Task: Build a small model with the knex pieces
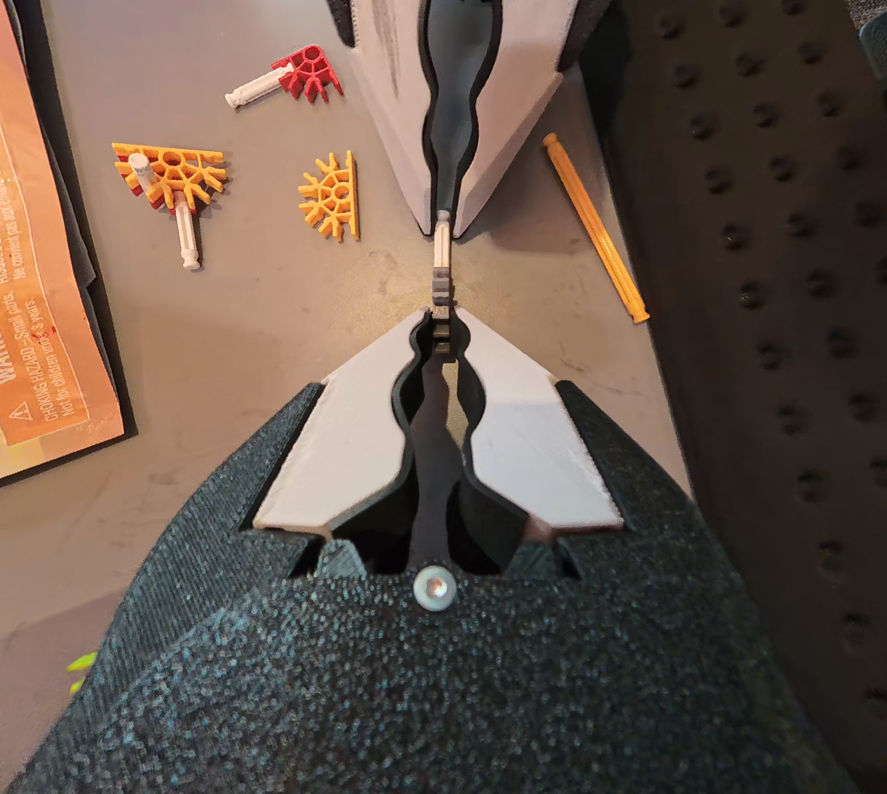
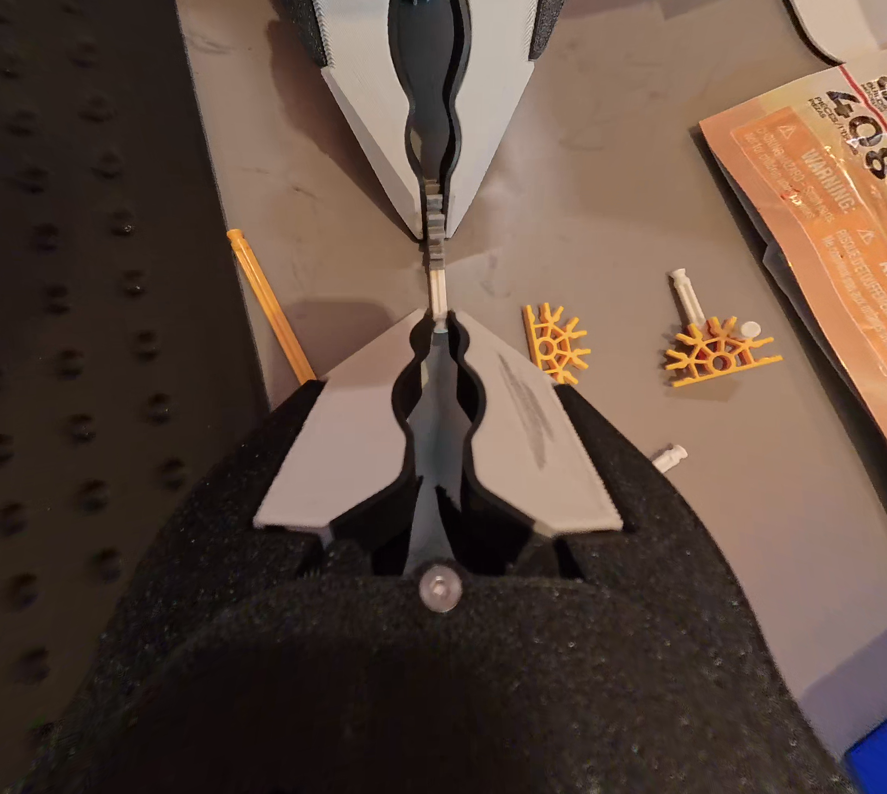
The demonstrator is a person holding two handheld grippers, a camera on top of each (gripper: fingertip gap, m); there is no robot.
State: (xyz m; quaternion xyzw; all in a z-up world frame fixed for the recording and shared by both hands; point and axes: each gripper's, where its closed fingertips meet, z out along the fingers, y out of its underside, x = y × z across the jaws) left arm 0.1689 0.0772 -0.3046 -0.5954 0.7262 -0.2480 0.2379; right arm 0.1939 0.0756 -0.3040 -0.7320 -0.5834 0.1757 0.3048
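Tip to tip, the left gripper [image 1: 440, 315] pinches the grey connector [image 1: 442, 291] and the right gripper [image 2: 439, 315] the white rod [image 2: 437, 295], both pieces on one line.

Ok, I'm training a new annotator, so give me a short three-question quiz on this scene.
1. True or false: the left hand-held gripper grips a grey notched plastic connector.
2. The right hand-held gripper holds: A) a blue brick B) a short white plastic rod C) a metal bolt.
3. Fill in: the loose yellow fan-shaped plastic connector lies on the grey ____.
Key: 1 true; 2 B; 3 table.
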